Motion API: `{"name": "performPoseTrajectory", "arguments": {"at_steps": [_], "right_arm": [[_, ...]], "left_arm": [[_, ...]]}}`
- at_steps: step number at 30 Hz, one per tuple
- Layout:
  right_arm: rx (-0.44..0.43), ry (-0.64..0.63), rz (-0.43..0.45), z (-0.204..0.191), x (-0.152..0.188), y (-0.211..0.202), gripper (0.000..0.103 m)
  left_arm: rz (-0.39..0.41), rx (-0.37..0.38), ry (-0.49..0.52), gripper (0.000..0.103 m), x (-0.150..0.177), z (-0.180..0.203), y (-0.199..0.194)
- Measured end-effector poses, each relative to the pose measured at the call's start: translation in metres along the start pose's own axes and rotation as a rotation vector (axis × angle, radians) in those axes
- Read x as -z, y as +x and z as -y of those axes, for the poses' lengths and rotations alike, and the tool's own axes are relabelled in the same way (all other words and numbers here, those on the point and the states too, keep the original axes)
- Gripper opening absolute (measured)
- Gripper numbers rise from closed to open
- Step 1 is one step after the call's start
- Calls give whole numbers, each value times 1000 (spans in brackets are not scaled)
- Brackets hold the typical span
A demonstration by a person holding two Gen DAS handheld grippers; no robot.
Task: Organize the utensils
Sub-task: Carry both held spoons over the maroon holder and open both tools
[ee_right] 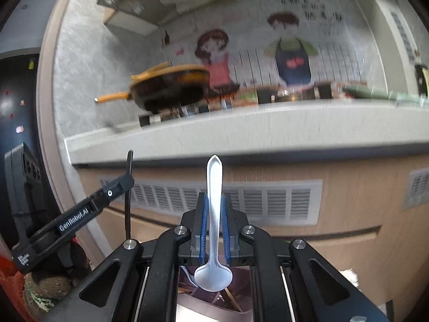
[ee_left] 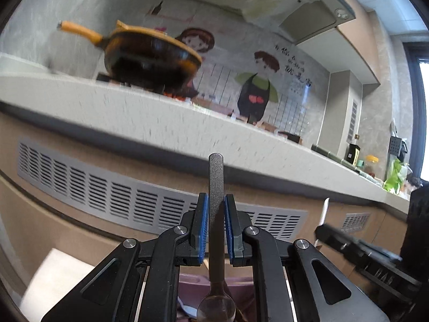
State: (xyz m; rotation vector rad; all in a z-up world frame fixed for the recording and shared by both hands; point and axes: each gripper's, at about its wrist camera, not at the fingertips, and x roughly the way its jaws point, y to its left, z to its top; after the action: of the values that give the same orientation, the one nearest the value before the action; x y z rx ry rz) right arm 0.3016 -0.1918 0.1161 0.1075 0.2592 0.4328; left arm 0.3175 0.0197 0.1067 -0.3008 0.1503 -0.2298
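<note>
My left gripper is shut on a dark grey spoon. Its handle sticks up past the blue pads and its clear bowl hangs below, near the camera. In the right wrist view my right gripper is shut on a white plastic spoon, handle up and bowl down. Both grippers point at the cabinet front below the counter edge. The left gripper with its dark spoon also shows at the left of the right wrist view. The right gripper with the white handle shows at the right of the left wrist view. Below both sits a mauve container.
A pale stone counter runs across, with grey vent grilles in the cabinet below. A black pan with a yellow rim and handle stands on the hob. Jars and green bags crowd the far right end. A cartoon wall sticker covers the backsplash.
</note>
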Motion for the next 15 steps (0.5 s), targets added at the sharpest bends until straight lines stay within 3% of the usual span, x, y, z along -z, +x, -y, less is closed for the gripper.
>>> {"name": "performPoseTrajectory", "arguments": {"at_steps": [8,13,15], "right_arm": [[26,4,-65,20,31,42,10],[-18,94,-231,38,58,49,14],[-5,119,-237,40,69,37,17]], "left_arm": [[-19,11,0,12,29,-6,31],[-112,-49,-33,27,39,-19,14],[-136,-77,-35,33,39,-27,-5]]}}
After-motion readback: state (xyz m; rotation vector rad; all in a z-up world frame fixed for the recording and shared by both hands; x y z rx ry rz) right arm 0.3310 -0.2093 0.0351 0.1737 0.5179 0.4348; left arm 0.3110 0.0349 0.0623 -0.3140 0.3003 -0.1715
